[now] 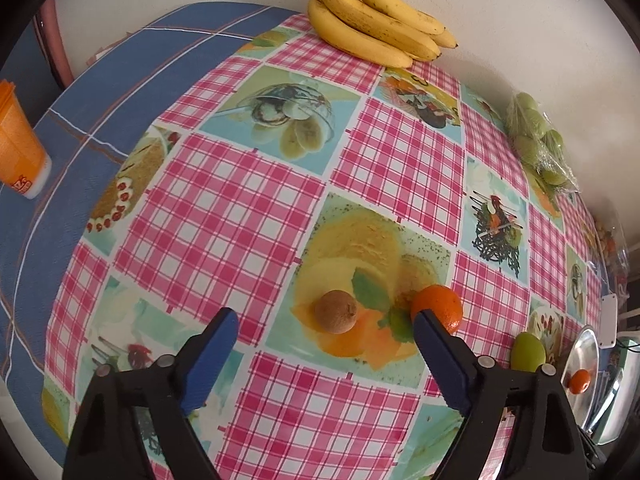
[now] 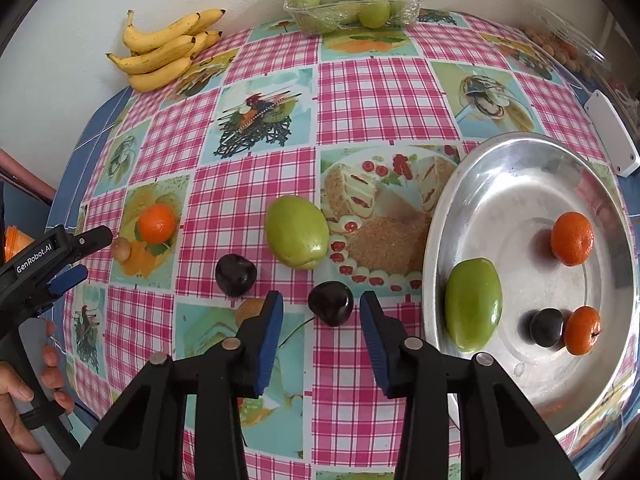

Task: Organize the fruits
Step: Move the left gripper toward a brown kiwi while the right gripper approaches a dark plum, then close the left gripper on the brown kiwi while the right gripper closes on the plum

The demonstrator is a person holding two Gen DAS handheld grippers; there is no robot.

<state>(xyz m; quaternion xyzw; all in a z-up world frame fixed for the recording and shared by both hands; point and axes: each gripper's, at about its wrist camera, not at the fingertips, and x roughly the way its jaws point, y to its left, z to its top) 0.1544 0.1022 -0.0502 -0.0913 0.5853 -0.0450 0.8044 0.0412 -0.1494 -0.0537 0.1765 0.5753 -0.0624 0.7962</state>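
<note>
My left gripper (image 1: 326,320) points down at the table, open, with a small brown fruit (image 1: 335,312) lying between its fingers, untouched. An orange (image 1: 438,306) sits just behind its right fingertip. My right gripper (image 2: 321,302) straddles a dark plum (image 2: 331,303); a gap shows on each side, so it is open. A second plum (image 2: 236,274), a green fruit (image 2: 297,232) and the orange (image 2: 157,223) lie loose on the cloth. The metal tray (image 2: 440,216) at the right holds a green fruit (image 2: 474,310), two oranges (image 2: 572,238) and a plum (image 2: 546,327).
Bananas (image 2: 168,52) and a wrapped pack of green fruit (image 2: 348,4) lie along the far wall. A clear box of nuts (image 2: 560,48) and a white box (image 2: 612,136) sit beyond the tray. An orange cup (image 1: 18,140) stands at the left edge.
</note>
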